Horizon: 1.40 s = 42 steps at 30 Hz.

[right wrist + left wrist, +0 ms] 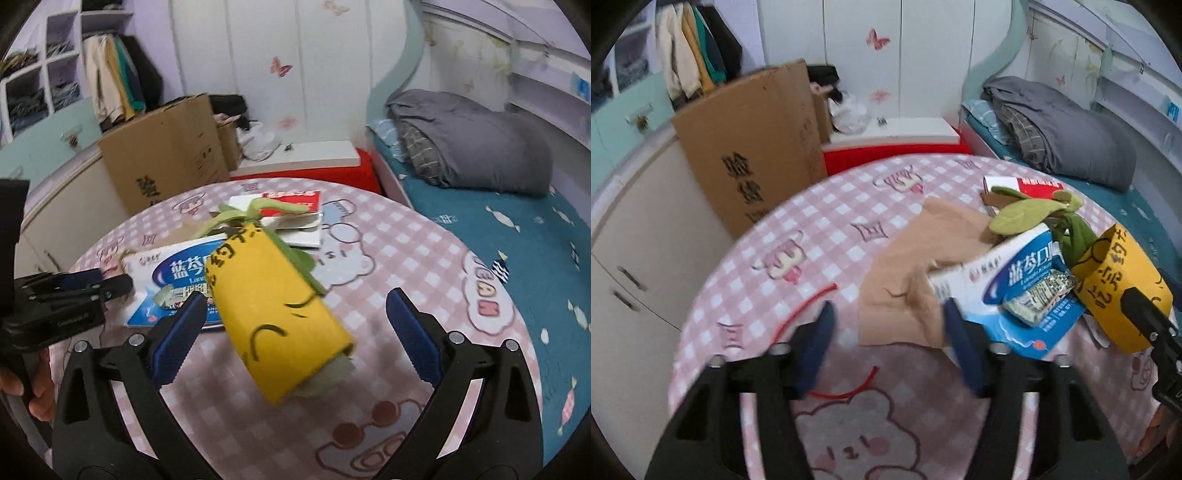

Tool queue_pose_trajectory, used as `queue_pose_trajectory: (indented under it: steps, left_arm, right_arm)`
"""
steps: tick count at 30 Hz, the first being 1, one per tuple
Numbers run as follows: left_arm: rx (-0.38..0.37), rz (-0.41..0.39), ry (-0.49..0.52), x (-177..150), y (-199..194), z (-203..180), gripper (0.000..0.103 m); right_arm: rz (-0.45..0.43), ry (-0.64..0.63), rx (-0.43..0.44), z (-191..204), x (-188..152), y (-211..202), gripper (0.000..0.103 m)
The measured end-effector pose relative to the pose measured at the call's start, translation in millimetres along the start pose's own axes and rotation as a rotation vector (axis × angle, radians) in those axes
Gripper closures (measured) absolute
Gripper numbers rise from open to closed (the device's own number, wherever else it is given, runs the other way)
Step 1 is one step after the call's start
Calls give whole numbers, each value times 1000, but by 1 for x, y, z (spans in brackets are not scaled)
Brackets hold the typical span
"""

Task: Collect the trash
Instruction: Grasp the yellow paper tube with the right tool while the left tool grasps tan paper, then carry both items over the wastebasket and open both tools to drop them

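On the round table with the pink checked cloth [827, 206], the left gripper [886, 347] has its jaws partly apart over a tan paper sheet [923, 258], clamping nothing. The right gripper [295, 332] stands wide apart around a yellow plush toy [277, 314] without pressing it. A blue-and-white medicine box [1004, 295] lies beside the toy, a foil blister pack [1039, 295] on top of it.

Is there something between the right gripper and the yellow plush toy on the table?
Nothing visible does. The yellow plush toy lies on the pink checked tablecloth, directly ahead of the right gripper, and its jaws stand wide open on both sides of the toy without touching it.
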State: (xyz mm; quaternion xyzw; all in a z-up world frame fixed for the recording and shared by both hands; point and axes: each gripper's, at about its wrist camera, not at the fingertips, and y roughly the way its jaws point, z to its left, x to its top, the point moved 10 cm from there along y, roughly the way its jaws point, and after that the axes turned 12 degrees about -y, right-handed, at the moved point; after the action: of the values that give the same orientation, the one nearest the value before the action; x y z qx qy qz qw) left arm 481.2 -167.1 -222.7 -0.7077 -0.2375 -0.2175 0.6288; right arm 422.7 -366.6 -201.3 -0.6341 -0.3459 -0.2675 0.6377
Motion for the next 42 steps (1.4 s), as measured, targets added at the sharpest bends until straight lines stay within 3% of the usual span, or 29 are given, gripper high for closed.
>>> queue_pose_trajectory:
  steps: [2, 4, 6, 7, 10, 14, 20, 28, 38, 42]
  left_arm:
    - [-18, 14, -16, 0, 4, 3, 85]
    - [-22, 5, -25, 0, 5, 5, 98]
    - [-31, -9, -42, 2, 1, 9, 98]
    - [-35, -28, -52, 4, -5, 13, 99]
    - [-53, -59, -79, 8, -18, 21, 99]
    - [-86, -115, -119, 17, -46, 35, 99]
    - [-118, -203, -162, 23, -96, 58, 99]
    - [-169, -273, -227, 20, -153, 99, 99]
    - [-147, -372, -359, 15, -212, 201, 99]
    - [-85, -401, -426, 7, -222, 260, 99]
  right_arm:
    - [13, -21, 12, 6, 2, 4, 8]
    - [21, -44, 17, 11, 2, 6, 10]
    - [37, -64, 13, 14, 0, 8, 36]
    - [40, -70, 7, 15, -1, 8, 37]
    - [38, -67, 2, 15, 0, 3, 58]
    - [8, -43, -13, 18, 4, -16, 69]
    - [-46, -35, -31, 34, 19, -50, 70]
    - [-93, -75, 42, 96, 46, -87, 70]
    - [-120, -202, 228, 249, 74, -99, 70]
    - [-101, -252, 333, 327, 75, -86, 70]
